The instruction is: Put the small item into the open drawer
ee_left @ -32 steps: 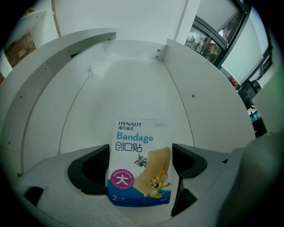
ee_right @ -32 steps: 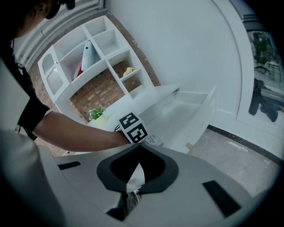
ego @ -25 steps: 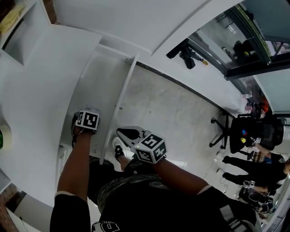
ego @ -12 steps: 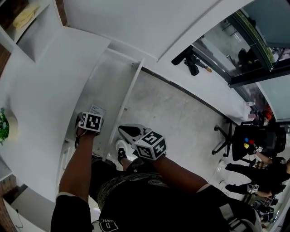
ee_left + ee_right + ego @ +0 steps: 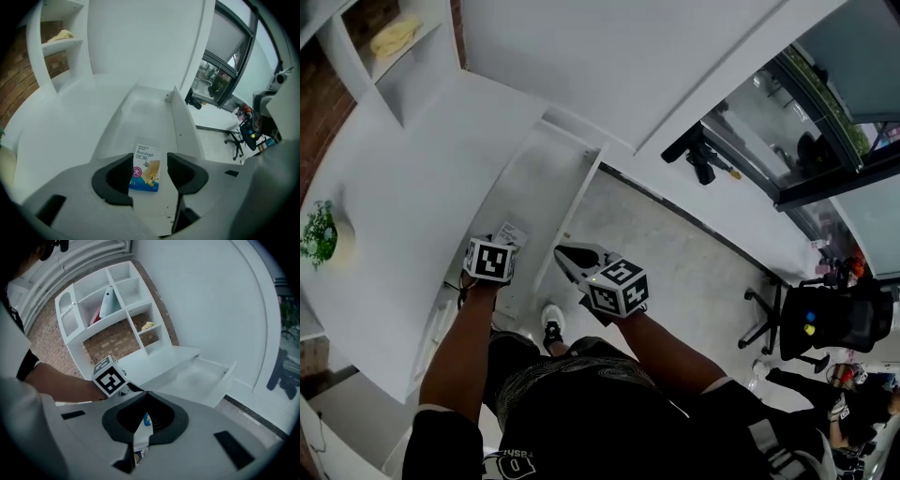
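The left gripper [image 5: 150, 160] is held over the open drawer [image 5: 140, 110], its jaws just drawn in to half width and pressed on nothing, the bandage pack [image 5: 146, 168] being seen flat on the drawer floor between them, while a thin white packet [image 5: 140, 438] is pinched in the shut jaws of the right gripper [image 5: 143, 422].

small blue-and-white bandage packet [image 5: 146, 168] lies flat in open white drawer [image 5: 143, 112]
left gripper [image 5: 150, 160] hangs above; its dark jaws have just been closing yet stand apart, framing the packet, not pressing it.
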Tool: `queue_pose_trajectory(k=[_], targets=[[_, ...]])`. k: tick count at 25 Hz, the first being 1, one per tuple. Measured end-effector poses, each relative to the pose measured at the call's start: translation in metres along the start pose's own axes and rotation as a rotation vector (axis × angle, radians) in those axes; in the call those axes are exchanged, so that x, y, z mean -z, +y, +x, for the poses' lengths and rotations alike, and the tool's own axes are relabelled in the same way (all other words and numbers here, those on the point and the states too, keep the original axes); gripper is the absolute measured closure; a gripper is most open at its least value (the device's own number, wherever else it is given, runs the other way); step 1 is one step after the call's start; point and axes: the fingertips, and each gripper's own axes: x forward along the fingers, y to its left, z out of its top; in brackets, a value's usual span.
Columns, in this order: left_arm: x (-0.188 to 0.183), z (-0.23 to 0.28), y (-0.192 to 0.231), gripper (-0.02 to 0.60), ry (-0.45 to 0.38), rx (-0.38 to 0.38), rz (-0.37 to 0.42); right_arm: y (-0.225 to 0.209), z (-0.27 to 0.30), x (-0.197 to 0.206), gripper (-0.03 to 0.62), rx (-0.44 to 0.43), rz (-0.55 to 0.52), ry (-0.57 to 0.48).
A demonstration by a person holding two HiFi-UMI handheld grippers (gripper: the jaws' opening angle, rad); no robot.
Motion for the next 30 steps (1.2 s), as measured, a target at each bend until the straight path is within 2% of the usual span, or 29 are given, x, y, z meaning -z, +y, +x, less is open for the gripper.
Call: queue_pose_trajectory(k=[4,7,9,15,21,25,30], targets=[[-0.001,-0.032,-0.004,0.422,-0.045,-0.001,-0.063,0.005,-0.008,-0.011,0.589,-0.008,-0.023,-0.017],[-0.004,-0.059,-0.006,0.523,-0.105,0.007,-0.135,0.013,-0.011,-0.014,0.589,-0.030,-0.035,-0.020],[-0.004,-0.078,-0.009,0.550,-0.146,0.017,-0.172,0.020,-0.012,-0.015,0.589,-0.048,-0.041,-0.024],[0.007,-0.132,-0.015,0.563,-0.242,0.024,-0.167,0.053,-0.014,-0.019,0.589,-0.095,-0.075,-0.055],[0.033,-0.191,-0.013,0.565,-0.358,0.057,-0.204,0.105,-0.011,-0.014,0.589,-0.126,-0.123,-0.058],[0.062,-0.233,-0.016,0.565,-0.402,0.085,-0.192,0.141,-0.016,-0.007,0.589,-0.108,-0.144,-0.061],[0.108,-0.277,-0.010,0.565,-0.424,0.131,-0.197,0.186,-0.022,0.010,0.589,-0.049,-0.111,-0.076]])
